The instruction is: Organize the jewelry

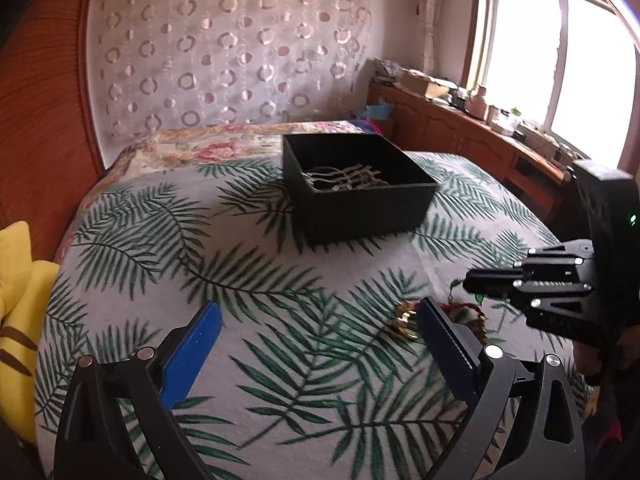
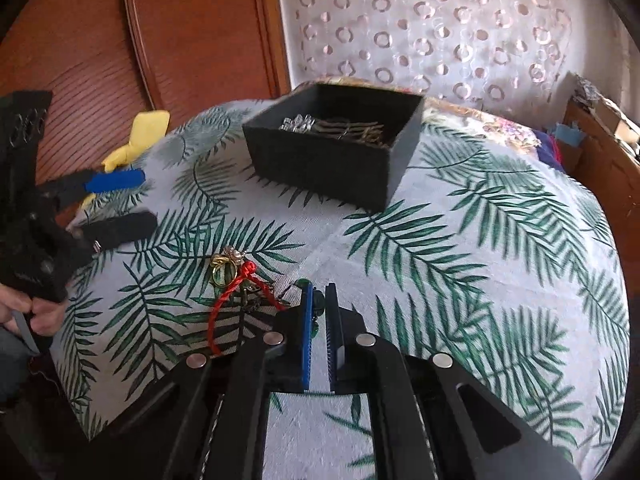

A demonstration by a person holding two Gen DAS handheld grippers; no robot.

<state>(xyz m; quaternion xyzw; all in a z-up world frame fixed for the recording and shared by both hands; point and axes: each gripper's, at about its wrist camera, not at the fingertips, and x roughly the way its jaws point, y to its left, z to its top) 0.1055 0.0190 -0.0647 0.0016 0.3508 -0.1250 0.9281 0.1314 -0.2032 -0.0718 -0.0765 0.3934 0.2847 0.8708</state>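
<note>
Your daylight comes from the window (image 1: pixel 560 60), which is blown out to white glare. The black box (image 1: pixel 356 192) casts a soft shadow on the bed cover (image 1: pixel 280 280). Fisheye bending curves both views' edges, corners go dark, and leaf prints nearby look slightly smeared.

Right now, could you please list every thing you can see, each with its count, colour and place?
Box: one, black, open, on the bed, far side.
Jewelry in box: several pieces, silvery and bronze; exact count unclear.
Gold ring: one, on the bedspread.
Red cord: one, beside the ring.
Green beaded piece: one, between the right gripper's pads.
Bedspread: one, white with green leaves.
Yellow cushion: one, bed's edge.
Left gripper: open, blue pads.
Right gripper: nearly shut on the green piece.
</note>
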